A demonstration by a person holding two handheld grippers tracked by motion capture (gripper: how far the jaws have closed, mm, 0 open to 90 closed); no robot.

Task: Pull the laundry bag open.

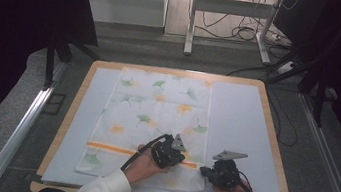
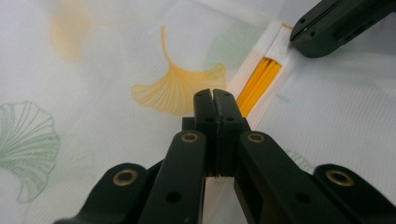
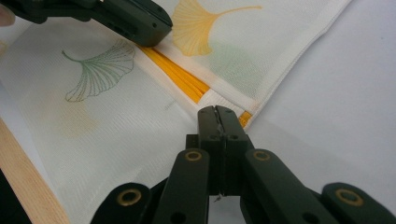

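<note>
A white cloth [image 1: 156, 109] printed with green and orange ginkgo leaves lies flat on the table, with an orange stripe [image 1: 111, 147] across its near end. My left gripper [image 1: 180, 159] rests low over the cloth near that stripe [image 2: 259, 81], its jaws shut together [image 2: 214, 95]. My right gripper [image 1: 205, 171] sits at the cloth's near right edge, jaws shut [image 3: 217, 112], tips at the hem where the stripe [image 3: 180, 74] ends. I cannot tell whether either pinches fabric. The right gripper's jaw [image 2: 336, 23] shows in the left gripper view, and the left gripper's jaw [image 3: 135, 18] in the right gripper view.
A pale mat [image 1: 240, 126] covers the wooden table [image 1: 65, 126], bare to the right of the cloth. The table's front edge [image 3: 28, 182] is close behind my hands. Beyond the table stand a desk frame [image 1: 191, 23], floor cables [image 1: 248, 33] and dark curtains.
</note>
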